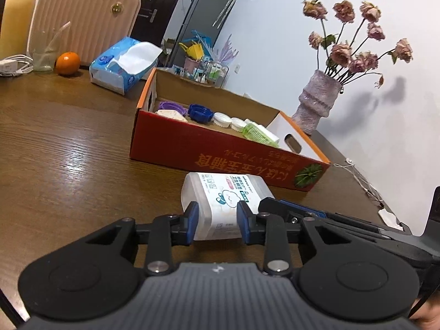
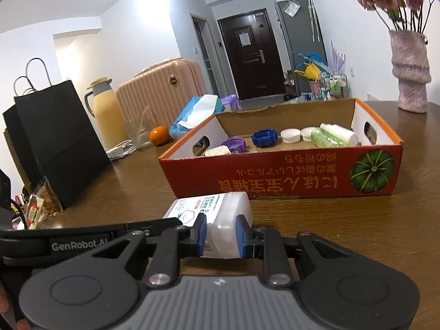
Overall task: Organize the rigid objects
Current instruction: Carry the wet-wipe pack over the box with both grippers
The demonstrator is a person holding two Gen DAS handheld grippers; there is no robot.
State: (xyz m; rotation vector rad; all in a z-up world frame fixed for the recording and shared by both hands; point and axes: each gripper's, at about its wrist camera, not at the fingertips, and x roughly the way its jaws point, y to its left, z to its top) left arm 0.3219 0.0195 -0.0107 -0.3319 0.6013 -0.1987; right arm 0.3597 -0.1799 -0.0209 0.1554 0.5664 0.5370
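— Where is the white plastic container (image 1: 220, 200) now?

— It lies low in the middle of the frame, on the counter (image 1: 68, 151), just before the red box (image 1: 220, 156). Your left hand-held gripper (image 1: 217, 221) and your right hand-held gripper (image 2: 220, 236) both pinch it.

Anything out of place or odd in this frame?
Yes: both the left gripper and right gripper clamp the same white plastic box, which is outside the red cardboard tray. The flowers look wilted.
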